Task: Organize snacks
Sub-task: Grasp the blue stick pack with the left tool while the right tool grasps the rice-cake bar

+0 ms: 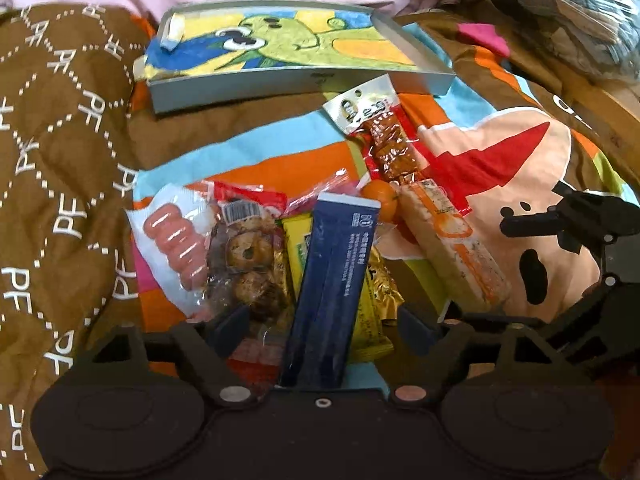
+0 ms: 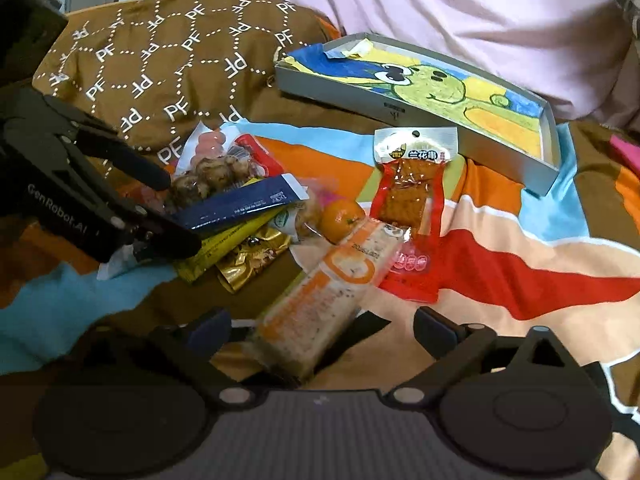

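A pile of snacks lies on a colourful bedspread. My left gripper is open, its fingers either side of a long dark blue packet, not touching it. Beside that lie a pink sausage pack, a brown nut snack bag, a yellow bar, a small orange, a rice cracker pack and a red tofu-skewer pack. My right gripper is open around the near end of the rice cracker pack. The orange and skewer pack lie beyond.
A shallow grey box with a cartoon picture inside sits behind the pile, also in the right wrist view. A brown quilt with PF lettering bulges at the left. Pink bedding lies behind. The left gripper shows at the left.
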A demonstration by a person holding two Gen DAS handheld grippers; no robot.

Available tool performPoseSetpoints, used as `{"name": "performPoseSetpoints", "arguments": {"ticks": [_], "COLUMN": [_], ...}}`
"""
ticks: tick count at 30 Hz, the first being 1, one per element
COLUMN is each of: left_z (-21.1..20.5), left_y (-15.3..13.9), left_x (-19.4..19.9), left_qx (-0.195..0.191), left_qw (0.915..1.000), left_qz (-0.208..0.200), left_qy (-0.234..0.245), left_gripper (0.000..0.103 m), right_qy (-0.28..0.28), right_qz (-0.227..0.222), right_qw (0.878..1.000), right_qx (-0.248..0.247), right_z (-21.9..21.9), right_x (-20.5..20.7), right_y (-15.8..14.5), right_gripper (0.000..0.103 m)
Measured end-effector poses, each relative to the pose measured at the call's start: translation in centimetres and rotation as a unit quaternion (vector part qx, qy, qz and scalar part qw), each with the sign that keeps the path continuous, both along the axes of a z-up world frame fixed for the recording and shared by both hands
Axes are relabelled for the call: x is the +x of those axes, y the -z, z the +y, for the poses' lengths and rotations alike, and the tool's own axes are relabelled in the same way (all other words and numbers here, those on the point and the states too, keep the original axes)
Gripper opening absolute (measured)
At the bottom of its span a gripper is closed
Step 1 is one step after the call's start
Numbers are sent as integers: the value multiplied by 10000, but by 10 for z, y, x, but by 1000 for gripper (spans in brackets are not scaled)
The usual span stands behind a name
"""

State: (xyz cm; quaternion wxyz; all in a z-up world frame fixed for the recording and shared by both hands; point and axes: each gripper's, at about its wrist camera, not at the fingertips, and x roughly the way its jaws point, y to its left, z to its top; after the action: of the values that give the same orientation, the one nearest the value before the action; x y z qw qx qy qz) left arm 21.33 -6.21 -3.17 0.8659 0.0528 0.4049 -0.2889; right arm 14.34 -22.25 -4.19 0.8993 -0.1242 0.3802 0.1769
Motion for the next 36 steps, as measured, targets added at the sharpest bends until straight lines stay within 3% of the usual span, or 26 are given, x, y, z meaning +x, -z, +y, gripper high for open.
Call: {"name": "performPoseSetpoints", "arguments": {"ticks": [3,10,18,28,36], "left_z": [0,-1,-8,-16,-34], "left_y": [-1,2,3,-1,-7], "left_x": [0,11,19,17,2], "left_qx": [50,97,282,326,427], "left_qw": [9999,9993,9984,9964,9956], "left_qz": [36,260,406,696,598], "left_qy": [150,247,274,-356,-580], "left_gripper": [74,41,36,30,29], "right_qy": [69,245,732,762,740], "right_qz": [87,176,465,614,717], "right_qw": [9998,9979,9948,9925,9912], "right_qx": [135,579,540,735,827], "right_z": [-1,-6,-2,-3,-2], "right_x": [3,10,26,29,30], "right_y": [2,1,13,17,17], "right_gripper": [92,83,69,69,59]}}
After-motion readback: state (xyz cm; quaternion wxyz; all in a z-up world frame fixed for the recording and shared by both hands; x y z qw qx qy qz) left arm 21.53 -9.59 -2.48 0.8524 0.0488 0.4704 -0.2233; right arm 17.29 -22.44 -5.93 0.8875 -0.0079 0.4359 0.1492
